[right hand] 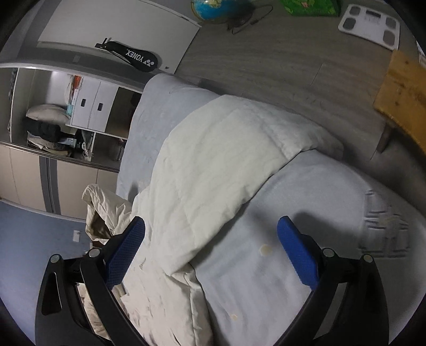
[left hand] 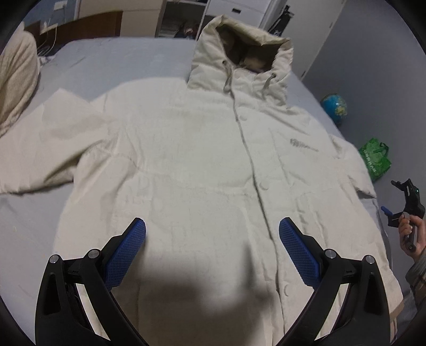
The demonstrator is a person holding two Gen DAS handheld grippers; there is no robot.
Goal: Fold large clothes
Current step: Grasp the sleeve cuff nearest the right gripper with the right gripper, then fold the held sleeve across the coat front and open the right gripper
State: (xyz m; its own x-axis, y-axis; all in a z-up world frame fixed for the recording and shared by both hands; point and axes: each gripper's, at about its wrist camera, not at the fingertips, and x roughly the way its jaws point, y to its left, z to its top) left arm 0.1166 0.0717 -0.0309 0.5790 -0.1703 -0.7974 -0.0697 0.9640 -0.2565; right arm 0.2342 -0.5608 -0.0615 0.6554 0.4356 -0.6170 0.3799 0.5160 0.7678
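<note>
A large cream hooded coat [left hand: 191, 159] lies front-up and spread flat on the bed, hood [left hand: 247, 53] at the far end, both sleeves out to the sides. My left gripper [left hand: 212, 231] hovers open above the coat's lower half, nothing between its blue pads. In the right wrist view one coat sleeve [right hand: 226, 149] stretches away across the bed toward its edge. My right gripper [right hand: 211, 234] is open above that sleeve and the sheet, holding nothing. The right gripper [left hand: 404, 202] also shows at the far right of the left wrist view, held in a hand beyond the bed's edge.
The bed has a pale blue sheet [left hand: 106, 61] with a folded cream duvet [left hand: 16, 79] at the left. On the floor lie a globe [left hand: 335, 106], a green bag [left hand: 375, 157], a white scale [right hand: 370, 24] and a wooden board [right hand: 404, 95]. An open wardrobe [right hand: 66, 119] stands behind.
</note>
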